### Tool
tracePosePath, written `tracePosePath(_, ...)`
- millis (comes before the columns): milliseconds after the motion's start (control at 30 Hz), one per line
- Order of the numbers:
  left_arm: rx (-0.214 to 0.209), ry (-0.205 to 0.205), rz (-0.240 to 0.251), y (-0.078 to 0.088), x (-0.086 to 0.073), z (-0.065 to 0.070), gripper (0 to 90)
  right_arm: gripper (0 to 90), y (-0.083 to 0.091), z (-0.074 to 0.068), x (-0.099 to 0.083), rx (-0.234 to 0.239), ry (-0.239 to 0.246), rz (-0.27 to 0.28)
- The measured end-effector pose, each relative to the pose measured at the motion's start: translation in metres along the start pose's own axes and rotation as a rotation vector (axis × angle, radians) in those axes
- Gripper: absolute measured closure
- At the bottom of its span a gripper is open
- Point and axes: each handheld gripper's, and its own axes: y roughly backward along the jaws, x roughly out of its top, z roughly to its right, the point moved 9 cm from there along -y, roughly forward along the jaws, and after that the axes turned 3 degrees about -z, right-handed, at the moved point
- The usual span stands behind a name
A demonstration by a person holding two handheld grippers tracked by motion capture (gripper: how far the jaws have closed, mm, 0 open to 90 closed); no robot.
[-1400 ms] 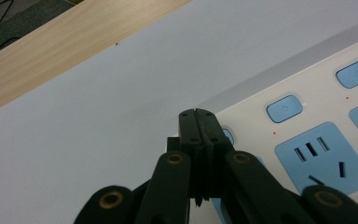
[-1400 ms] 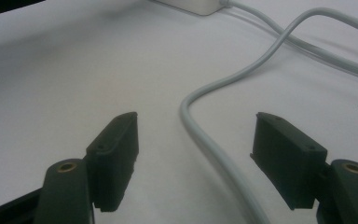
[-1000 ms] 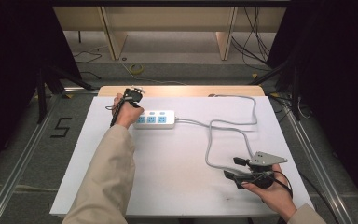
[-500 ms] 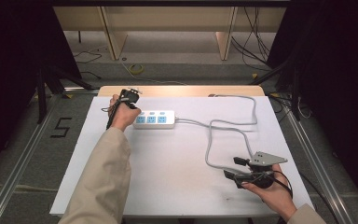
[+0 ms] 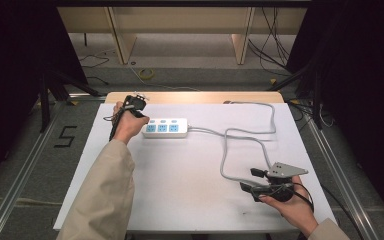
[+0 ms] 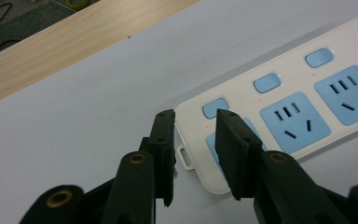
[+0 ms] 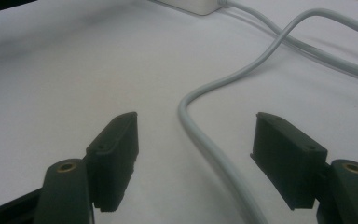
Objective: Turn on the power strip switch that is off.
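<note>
The left gripper [image 6: 193, 156], jaws just opening with nothing between them, hangs over the strip's [image 6: 279, 112] end switch [image 6: 215, 107]. The right gripper [image 7: 193, 161] gapes around the cable [image 7: 205, 135]. A careless lift could snag it and drag the strip.

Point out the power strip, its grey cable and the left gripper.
power strip [image 5: 164, 128]: high view, on its white top face.
grey cable [image 7: 200, 135]: right gripper view, on the bend between the jaws.
left gripper [image 6: 195, 154]: left gripper view, midway between its fingertips.
</note>
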Motion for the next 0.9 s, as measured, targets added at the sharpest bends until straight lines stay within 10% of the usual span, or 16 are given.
tracePosePath(900, -0.081, 0.032, -0.021, 0.02, -0.029, 0.004, 47.6, 31.9, 0.0, 0.0, 0.001, -0.004, 0.001, 0.003)
